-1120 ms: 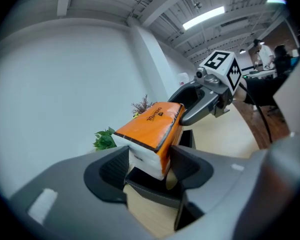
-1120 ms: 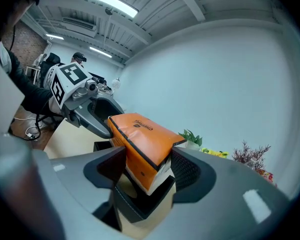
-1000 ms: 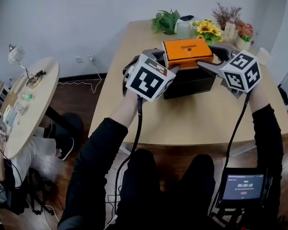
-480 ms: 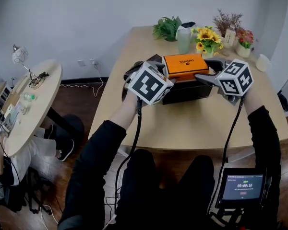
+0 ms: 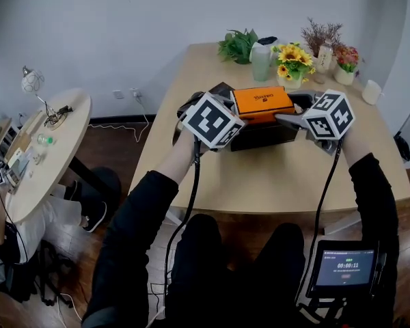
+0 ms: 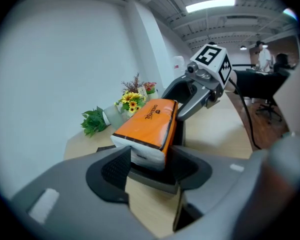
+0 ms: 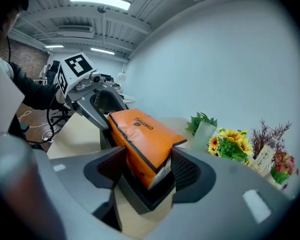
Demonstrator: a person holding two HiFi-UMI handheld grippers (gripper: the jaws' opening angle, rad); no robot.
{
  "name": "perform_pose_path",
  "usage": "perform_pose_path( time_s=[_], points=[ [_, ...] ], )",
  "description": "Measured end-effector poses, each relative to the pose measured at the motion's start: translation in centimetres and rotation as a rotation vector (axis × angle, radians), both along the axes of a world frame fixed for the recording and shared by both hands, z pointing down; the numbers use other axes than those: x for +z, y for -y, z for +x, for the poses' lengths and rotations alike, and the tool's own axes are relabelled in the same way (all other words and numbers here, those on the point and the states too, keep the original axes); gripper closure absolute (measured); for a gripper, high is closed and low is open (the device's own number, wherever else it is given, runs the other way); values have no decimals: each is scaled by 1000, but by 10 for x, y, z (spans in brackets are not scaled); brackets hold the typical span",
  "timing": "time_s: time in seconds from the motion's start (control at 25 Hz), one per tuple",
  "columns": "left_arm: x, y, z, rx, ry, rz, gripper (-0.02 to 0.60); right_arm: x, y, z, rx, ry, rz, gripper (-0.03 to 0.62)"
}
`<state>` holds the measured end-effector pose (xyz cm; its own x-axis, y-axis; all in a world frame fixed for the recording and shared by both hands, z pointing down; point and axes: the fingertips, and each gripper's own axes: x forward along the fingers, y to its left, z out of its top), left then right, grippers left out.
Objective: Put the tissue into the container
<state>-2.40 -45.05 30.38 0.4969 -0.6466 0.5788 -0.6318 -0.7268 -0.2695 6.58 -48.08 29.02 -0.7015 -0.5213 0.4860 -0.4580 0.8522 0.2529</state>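
Observation:
An orange tissue pack [image 5: 263, 102] hangs lengthwise just above a black open container [image 5: 268, 137] on the wooden table [image 5: 260, 183]. My left gripper [image 5: 227, 105] has the pack's left end between its jaws. In the left gripper view both pads touch the white end of the pack [image 6: 147, 126], and the jaws are closing on it. My right gripper [image 5: 287, 113] is shut on the other end, its pads pressing the orange wrapper [image 7: 140, 139]. The container's rim [image 7: 140, 196] shows directly beneath the pack. Each gripper view shows the opposite gripper [image 6: 200, 91] [image 7: 97, 106] beyond the pack.
Potted greenery [image 5: 237, 45], a pale cup [image 5: 261, 60], sunflowers [image 5: 292, 63] and dried flowers [image 5: 345, 60] line the table's far edge. A round side table [image 5: 37, 149] with small items stands at the left. A small screen [image 5: 346, 266] hangs near my right knee.
The pack and both grippers have sunk a little closer to the container. The left jaws have narrowed on the pack's end.

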Motion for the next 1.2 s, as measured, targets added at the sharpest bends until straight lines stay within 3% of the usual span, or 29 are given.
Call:
perform_pose_path(
  time_s=[0.32, 0.48, 0.88, 1.2],
  points=[
    [8, 7, 1, 7, -111, -172, 374, 19, 9, 2, 36, 25, -214, 307],
    [10, 6, 1, 5, -189, -242, 383, 19, 9, 4, 49, 43, -247, 305],
    [7, 11, -11, -37, -215, -152, 380, 14, 13, 2, 64, 43, -147, 260],
    [-16, -31, -5, 9, -240, -84, 379, -8, -20, 6, 64, 87, -106, 262]
  ],
)
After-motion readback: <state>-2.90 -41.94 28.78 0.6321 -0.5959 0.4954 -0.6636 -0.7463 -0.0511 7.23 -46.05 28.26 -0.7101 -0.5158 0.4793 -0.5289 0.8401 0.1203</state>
